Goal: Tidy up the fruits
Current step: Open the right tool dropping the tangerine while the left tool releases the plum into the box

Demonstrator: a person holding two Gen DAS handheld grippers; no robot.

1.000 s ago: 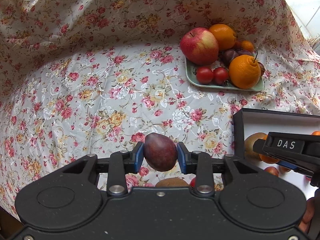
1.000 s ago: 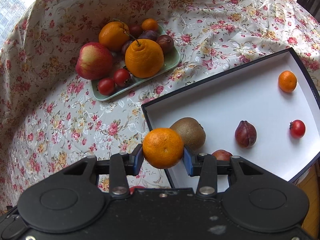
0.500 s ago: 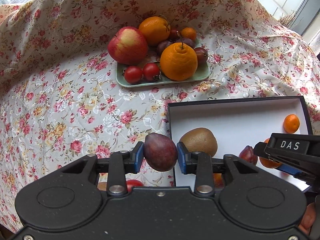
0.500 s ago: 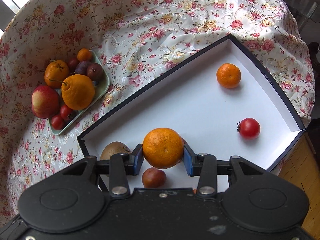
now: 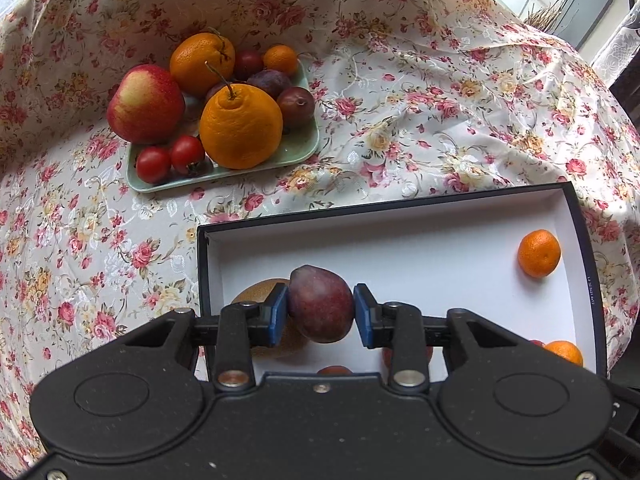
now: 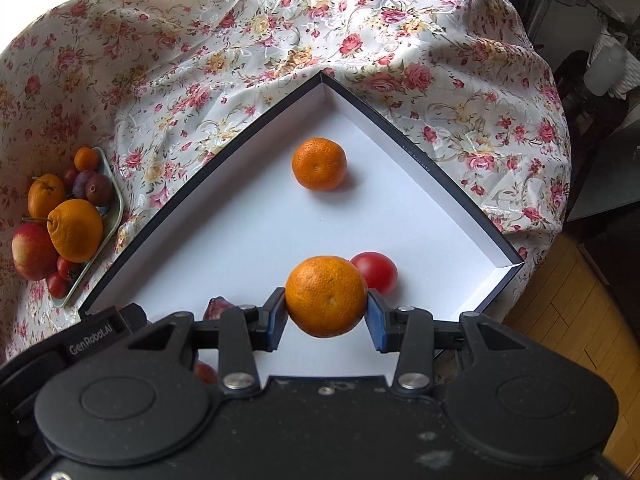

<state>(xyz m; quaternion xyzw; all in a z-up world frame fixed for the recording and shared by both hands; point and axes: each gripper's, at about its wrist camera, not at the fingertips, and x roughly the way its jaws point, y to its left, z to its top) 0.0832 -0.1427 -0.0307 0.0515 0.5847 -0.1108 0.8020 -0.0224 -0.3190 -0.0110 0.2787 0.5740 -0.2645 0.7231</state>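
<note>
Your left tongs [image 5: 320,314] are clenched on a dark purple plum [image 5: 320,304], both blue pads pressing its sides. The plum hangs over the near left part of the white-lined box [image 5: 400,216], just in front of a brown kiwi [image 5: 256,294] that lies on the box floor against the left wall. In the same view 1 small mandarin [image 5: 539,253] sits near the box's right wall, and another orange fruit [image 5: 564,352] shows at the lower right edge.

Your right tongs [image 6: 326,314] are grasping a mandarin [image 6: 326,296], held squarely between the pads above the box floor. Just behind it, on the right, a red tomato [image 6: 378,272] rests in the box; farther toward the far corner lies a second mandarin [image 6: 319,164], well apart from the held one. A reddish-purple fruit [image 6: 218,308] peeks out near the left finger, mostly hidden.

The pale green tray [image 5: 296,152] stands on the flowered cloth [image 5: 440,100] covering the surface, beyond the box's left corner. It carries a red apple [image 5: 146,104], 2 large oranges with stems [image 5: 240,126], 2 cherry tomatoes [image 5: 170,158], several dark plums [image 5: 296,106] and 1 small mandarin [image 5: 280,60], all crowded together and touching.
</note>
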